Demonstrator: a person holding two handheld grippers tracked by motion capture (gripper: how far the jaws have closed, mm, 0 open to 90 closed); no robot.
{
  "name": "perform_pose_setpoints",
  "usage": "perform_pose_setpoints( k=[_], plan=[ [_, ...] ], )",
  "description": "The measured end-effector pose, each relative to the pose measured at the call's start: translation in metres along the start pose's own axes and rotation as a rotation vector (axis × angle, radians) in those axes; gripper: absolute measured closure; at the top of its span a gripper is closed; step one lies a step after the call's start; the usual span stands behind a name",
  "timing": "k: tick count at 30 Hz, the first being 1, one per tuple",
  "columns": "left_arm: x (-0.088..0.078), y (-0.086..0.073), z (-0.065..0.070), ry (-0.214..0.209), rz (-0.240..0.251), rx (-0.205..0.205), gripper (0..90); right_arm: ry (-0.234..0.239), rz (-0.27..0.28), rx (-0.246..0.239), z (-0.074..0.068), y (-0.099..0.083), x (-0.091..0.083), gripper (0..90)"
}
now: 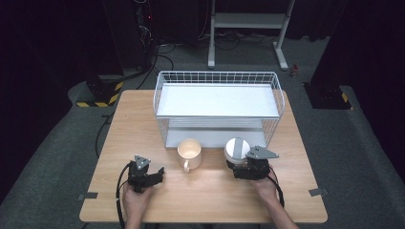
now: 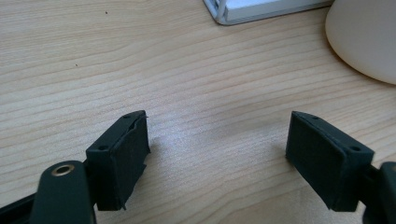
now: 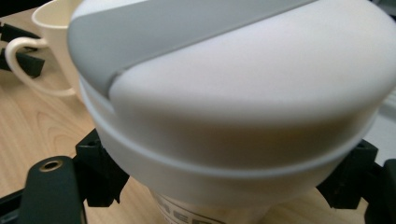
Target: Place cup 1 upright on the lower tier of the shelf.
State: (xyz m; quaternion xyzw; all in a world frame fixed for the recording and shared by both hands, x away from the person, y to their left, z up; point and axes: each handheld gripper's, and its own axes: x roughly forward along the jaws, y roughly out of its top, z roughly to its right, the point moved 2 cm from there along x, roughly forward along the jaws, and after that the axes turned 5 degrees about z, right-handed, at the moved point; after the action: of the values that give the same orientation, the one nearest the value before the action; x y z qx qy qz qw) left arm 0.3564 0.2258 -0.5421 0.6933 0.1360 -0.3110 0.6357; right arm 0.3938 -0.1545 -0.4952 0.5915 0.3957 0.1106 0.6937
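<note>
cup [image 1: 237, 149]: white with a grey lid, stood on the table [image 1: 143, 124] right in front of the rack [image 1: 217, 107], just right of the mug [image 1: 189, 151]
right gripper [image 1: 241, 164]: jaws sat wide on either side of the cup's body under the lid, looked like a grip (pads half hidden, so I wouldn't swear how firm)
left gripper [image 2: 217, 154]: jaws apart, nothing between them, only bare wood; parked left of the mug
step: I'd guess lifting the cup toward the rack
tip: keep it upright, squeeze below the lid's rim, not on the lid
watch: the mug's handle [image 3: 28, 65] was close, so go straight up first and clear the rack's wire edge
</note>
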Motion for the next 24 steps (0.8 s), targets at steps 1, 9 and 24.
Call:
perform_pose_setpoints(
  k=[1, 9, 24],
  plan=[
    [0.0, 0.0, 0.0, 0.0, 0.0, 0.0, 21.4, -0.003, -0.002, 0.001, 0.001, 0.001, 0.002, 18.3],
    [0.0, 0.0, 0.0, 0.002, 0.002, -0.001, 21.4, -0.025, -0.015, 0.011, 0.01, 0.007, 0.011, 18.3],
    [0.0, 0.0, 0.0, 0.002, 0.003, -0.001, 21.1, -0.093, -0.028, 0.06, 0.027, 0.016, 0.032, 18.2]
  ],
)
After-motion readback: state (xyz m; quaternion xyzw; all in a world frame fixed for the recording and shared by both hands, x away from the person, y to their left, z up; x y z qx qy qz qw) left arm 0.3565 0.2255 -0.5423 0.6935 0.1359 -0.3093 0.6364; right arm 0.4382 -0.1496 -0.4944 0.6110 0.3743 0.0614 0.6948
